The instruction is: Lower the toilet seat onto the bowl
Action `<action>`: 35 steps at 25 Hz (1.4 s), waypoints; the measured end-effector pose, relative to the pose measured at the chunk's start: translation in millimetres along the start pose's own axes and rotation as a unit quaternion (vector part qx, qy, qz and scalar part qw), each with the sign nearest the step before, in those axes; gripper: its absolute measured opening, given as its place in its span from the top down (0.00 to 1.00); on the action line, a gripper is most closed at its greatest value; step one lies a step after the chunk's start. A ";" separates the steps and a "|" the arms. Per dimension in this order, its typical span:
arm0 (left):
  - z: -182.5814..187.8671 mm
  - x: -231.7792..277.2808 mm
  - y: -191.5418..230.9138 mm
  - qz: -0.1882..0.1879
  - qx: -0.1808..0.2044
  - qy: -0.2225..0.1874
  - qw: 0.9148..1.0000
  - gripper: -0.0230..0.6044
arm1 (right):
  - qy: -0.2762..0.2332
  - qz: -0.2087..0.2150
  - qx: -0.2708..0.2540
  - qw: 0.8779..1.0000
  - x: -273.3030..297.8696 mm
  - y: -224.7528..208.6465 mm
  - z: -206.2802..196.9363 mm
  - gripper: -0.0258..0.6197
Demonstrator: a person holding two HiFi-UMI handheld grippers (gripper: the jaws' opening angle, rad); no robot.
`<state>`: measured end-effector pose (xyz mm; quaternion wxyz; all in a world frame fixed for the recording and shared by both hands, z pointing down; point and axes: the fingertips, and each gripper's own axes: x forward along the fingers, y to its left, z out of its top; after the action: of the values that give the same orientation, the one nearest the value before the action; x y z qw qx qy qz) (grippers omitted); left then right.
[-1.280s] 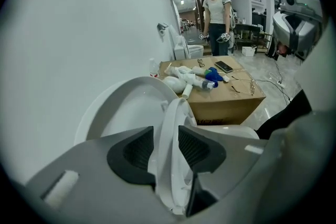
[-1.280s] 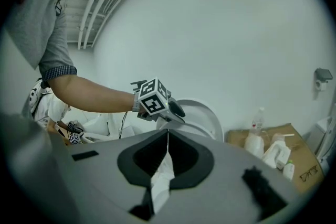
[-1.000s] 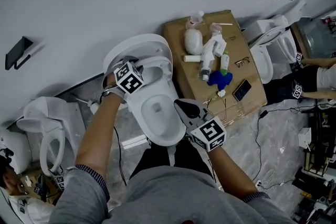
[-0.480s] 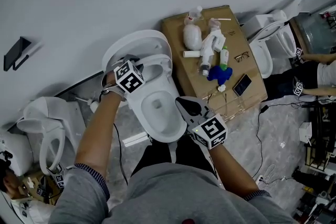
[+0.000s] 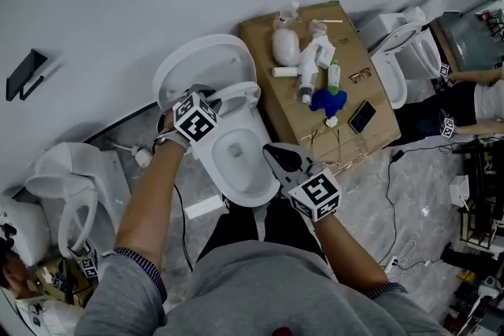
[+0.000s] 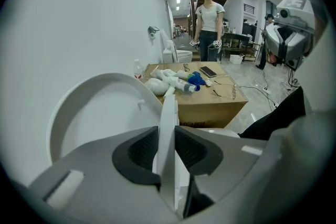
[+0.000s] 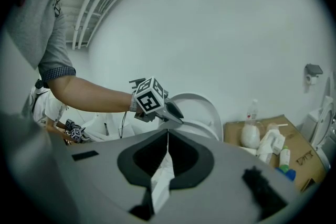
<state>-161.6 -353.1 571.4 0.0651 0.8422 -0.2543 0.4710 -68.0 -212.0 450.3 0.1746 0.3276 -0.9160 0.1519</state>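
A white toilet stands by the wall with its lid [image 5: 203, 60] raised. The seat [image 5: 238, 95] is tilted up, away from the lid and above the bowl [image 5: 236, 161]. My left gripper [image 5: 206, 94] grips the seat's left rim; the seat's edge [image 6: 168, 113] stands upright between the pads [image 6: 137, 150], which touch it while the jaws are opening slightly. The lid [image 6: 97, 113] rises behind. My right gripper [image 5: 272, 154] hovers over the bowl's front right, shut on a white tissue [image 7: 161, 181]. From the right gripper [image 7: 167, 150] view, the left gripper [image 7: 176, 114] shows at the lid [image 7: 205, 107].
A cardboard box [image 5: 370, 126] right of the toilet carries bottles, a blue item, glasses and a phone. Other toilets stand at the left [image 5: 71, 201] and right [image 5: 398, 67]. A person [image 6: 209, 23] stands beyond the box. Cables lie on the floor at the right.
The left gripper stays on the seat rim, and the seat appears to have come slightly further from the lid. The right gripper has barely moved.
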 end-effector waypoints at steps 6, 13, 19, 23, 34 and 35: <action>1.7 -8.3 -32.1 -0.024 -0.001 -0.013 1.000 0.79 | 0.000 -0.005 0.002 1.000 -12.2 15.6 -6.1 0.94; 0.2 -9.2 -71.3 -0.043 0.000 -0.017 0.999 0.79 | -0.002 -0.007 0.007 1.000 -26.5 27.5 -20.8 0.94; -1.6 -8.9 -102.7 -0.045 0.000 -0.010 0.999 0.79 | -0.004 0.005 -0.001 1.000 -43.6 32.6 -27.0 0.94; -4.2 -6.9 -125.9 -0.046 -0.003 -0.005 0.999 0.79 | -0.004 0.016 -0.005 1.000 -56.2 33.9 -34.7 0.94; -17.1 4.6 -200.0 -0.053 -0.013 0.004 0.999 0.79 | 0.004 0.032 -0.008 0.999 -95.8 32.0 -67.6 0.94; -18.4 6.1 -206.7 -0.055 -0.016 0.004 0.998 0.78 | 0.008 0.035 -0.007 0.999 -98.5 33.1 -72.9 0.94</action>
<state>-71.8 -170.8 613.4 0.1050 0.8519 -0.2152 0.4657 -2.2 -105.0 468.6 0.1783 0.2931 -0.9265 0.1544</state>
